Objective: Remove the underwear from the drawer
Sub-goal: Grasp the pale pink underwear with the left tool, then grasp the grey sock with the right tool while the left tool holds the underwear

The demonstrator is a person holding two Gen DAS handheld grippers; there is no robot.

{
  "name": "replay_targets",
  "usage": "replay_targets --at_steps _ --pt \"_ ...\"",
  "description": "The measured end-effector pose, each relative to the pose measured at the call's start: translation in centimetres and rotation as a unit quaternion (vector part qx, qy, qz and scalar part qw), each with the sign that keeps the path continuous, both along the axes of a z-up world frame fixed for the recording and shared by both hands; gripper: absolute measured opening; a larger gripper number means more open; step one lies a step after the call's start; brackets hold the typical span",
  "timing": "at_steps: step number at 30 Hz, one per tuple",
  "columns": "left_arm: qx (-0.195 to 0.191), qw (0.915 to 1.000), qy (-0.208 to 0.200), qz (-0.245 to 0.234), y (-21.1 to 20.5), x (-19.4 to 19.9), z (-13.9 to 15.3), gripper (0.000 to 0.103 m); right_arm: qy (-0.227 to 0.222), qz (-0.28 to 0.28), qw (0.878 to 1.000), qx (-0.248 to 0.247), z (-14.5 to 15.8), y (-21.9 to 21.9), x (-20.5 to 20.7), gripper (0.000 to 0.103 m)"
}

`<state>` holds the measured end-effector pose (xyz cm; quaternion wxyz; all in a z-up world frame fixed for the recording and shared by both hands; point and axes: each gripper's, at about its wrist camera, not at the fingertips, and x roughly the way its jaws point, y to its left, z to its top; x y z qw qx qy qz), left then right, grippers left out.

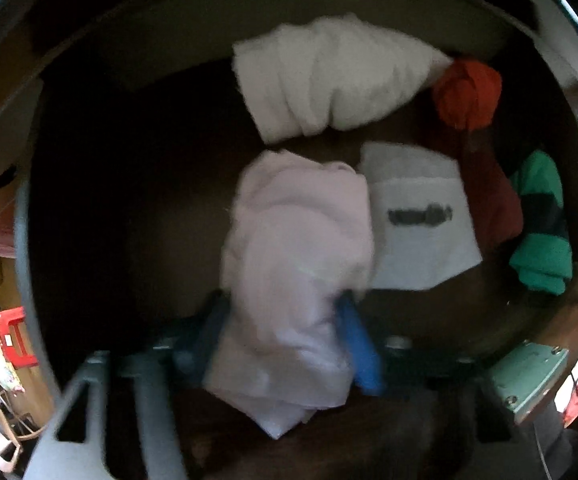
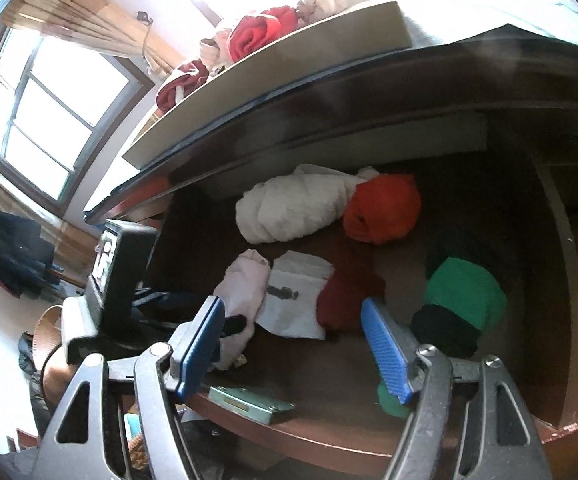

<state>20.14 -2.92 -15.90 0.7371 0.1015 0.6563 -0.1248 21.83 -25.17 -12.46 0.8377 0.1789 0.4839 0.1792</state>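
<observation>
The open dark-brown wooden drawer point(image 2: 561, 280) holds a loose assortment of folded garments. The item under handling is a pale pink, soft cotton underwear piece point(image 1: 297, 240) — crumpled rather than neatly folded, with rounded bunched folds at its upper end and a paler, almost white tail hanging toward the camera. It lies near the drawer's front, left of centre among the clothes, its right edge touching a white folded garment with a dark printed mark point(image 1: 421, 216).

The left gripper point(image 1: 285, 320) points down into the drawer with the pink piece between its blue pads; the fabric is pinched in at the waist where the pads meet it on both sides, so the fingers are closed on the cloth at a narrow gap. The view is blurred, so finer detail of the contact cannot be told. In the right wrist view the same pink piece point(image 2: 245, 296) shows beside the left tool's dark body.

The right gripper point(image 2: 293, 344) hangs over the drawer's front edge, its ribbed blue pads point(image 2: 385, 348) standing well apart with nothing between them.

Other contents: a rolled white towelling bundle point(image 2: 293, 208) at the back, a bright orange-red balled garment point(image 2: 383, 208) touching its right end, a dark red folded piece point(image 2: 345, 296) just right of the white printed garment, and a green-and-black folded garment point(image 2: 461, 300) toward the right wall — apart from the pink piece.
</observation>
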Motion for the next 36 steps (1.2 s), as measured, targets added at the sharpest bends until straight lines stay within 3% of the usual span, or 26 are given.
replay_targets --at_steps 2,4,7,11,19,24,27,31,36 --pt "-0.006 1.0000 -0.004 0.000 -0.1 -0.1 0.1 0.037 0.000 0.002 1.000 0.003 0.2 0.2 0.4 0.073" --pt "-0.018 0.9997 -0.014 0.003 -0.1 -0.3 0.3 0.024 0.000 0.004 1.000 -0.002 0.2 0.4 0.9 0.073" --pt "-0.046 0.9981 -0.040 0.010 0.3 -1.4 1.2 0.018 0.004 0.007 1.000 -0.015 0.0 0.9 1.8 0.073" --pt "-0.096 0.9929 -0.065 0.027 1.9 -3.1 2.9 0.018 0.026 0.018 0.999 -0.013 -0.9 1.6 2.9 0.073" --pt "-0.143 0.9794 -0.131 0.057 5.8 -5.0 8.1 0.017 0.089 0.054 0.994 -0.038 -3.1 4.5 5.1 0.073" --pt "-0.149 0.9717 -0.174 0.056 8.3 -5.0 12.5 0.017 0.123 0.078 0.987 -0.074 -4.6 6.8 6.1 0.073" --pt "-0.141 0.9682 -0.199 0.057 8.4 -5.0 13.4 0.017 0.143 0.099 0.979 -0.106 -5.2 8.4 6.9 0.073" --pt "-0.152 0.9637 -0.211 0.061 9.4 -5.3 14.5 0.017 0.200 0.118 0.967 -0.107 -7.4 10.2 7.6 0.073" --pt "-0.159 0.9613 -0.214 0.068 10.0 -5.1 14.2 0.017 0.202 0.103 0.965 -0.131 -8.2 11.5 8.6 0.073"
